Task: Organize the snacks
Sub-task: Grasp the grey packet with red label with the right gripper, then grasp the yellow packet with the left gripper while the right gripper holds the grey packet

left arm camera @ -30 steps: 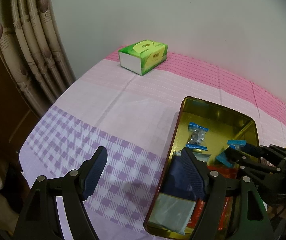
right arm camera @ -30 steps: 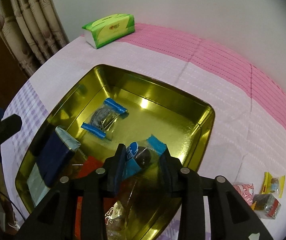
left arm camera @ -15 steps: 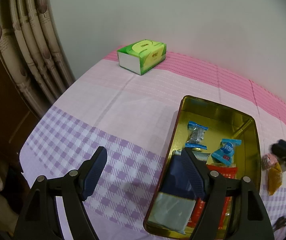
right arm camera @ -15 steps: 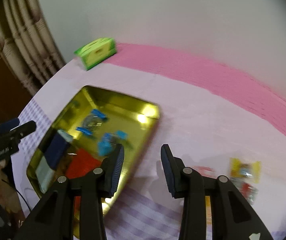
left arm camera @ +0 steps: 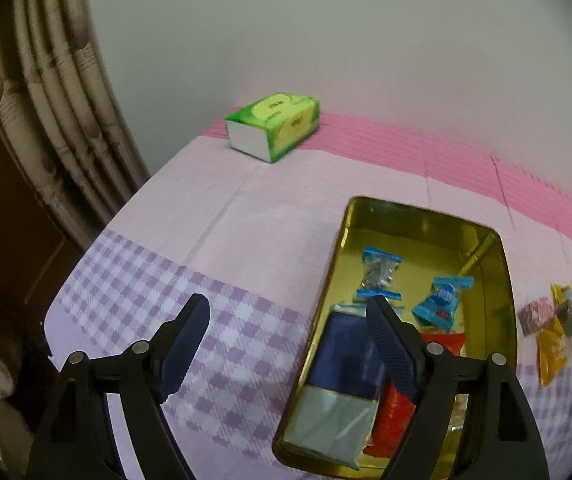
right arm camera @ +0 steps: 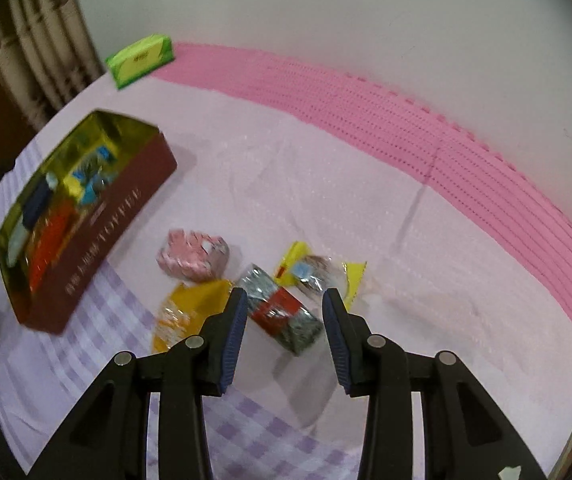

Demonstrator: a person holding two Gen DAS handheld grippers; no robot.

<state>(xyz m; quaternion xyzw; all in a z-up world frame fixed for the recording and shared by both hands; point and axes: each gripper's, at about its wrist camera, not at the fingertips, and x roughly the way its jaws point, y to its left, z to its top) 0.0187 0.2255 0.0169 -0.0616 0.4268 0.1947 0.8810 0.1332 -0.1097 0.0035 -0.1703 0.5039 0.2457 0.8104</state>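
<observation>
A gold tin with dark red walls holds a clear blue-ended sweet, a blue packet, a navy and grey pack and a red packet. My left gripper hangs over the tin's left rim and the cloth, its jaws opening with nothing between them. To the right of the tin lie a pink packet, a yellow packet, a silver and red packet and a yellow-edged sweet. My right gripper hovers open just above the silver and red packet.
A green tissue box stands at the far left corner by the wall. A curtain hangs past the table's left edge. Pink and lilac checked cloth covers the table; the wall runs along its far side.
My right gripper let go of the blue packet inside the tin and swung right, off the tin, to above the loose snacks. My left gripper stayed put and its jaws widened slightly.
</observation>
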